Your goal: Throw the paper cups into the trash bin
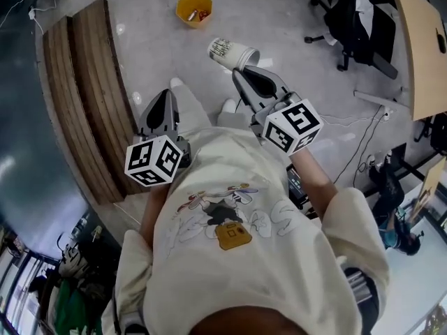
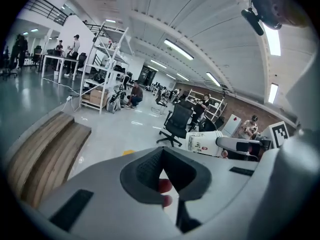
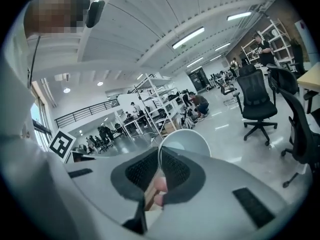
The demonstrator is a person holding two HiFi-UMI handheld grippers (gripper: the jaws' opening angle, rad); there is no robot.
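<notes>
Grey polished floor (image 1: 293, 61) fills the head view, with a wooden stepped bench (image 1: 91, 96) along the left and a black office chair (image 1: 353, 19) at upper right. I see the yellow trash bin (image 1: 193, 9) at top centre, some scraps inside it. My right gripper (image 1: 246, 72) pinches the rim of a printed paper cup (image 1: 230, 51), which lies on its side in the air, below and right of the bin. My left gripper (image 1: 166, 93) has its jaws pressed together on nothing.
</notes>
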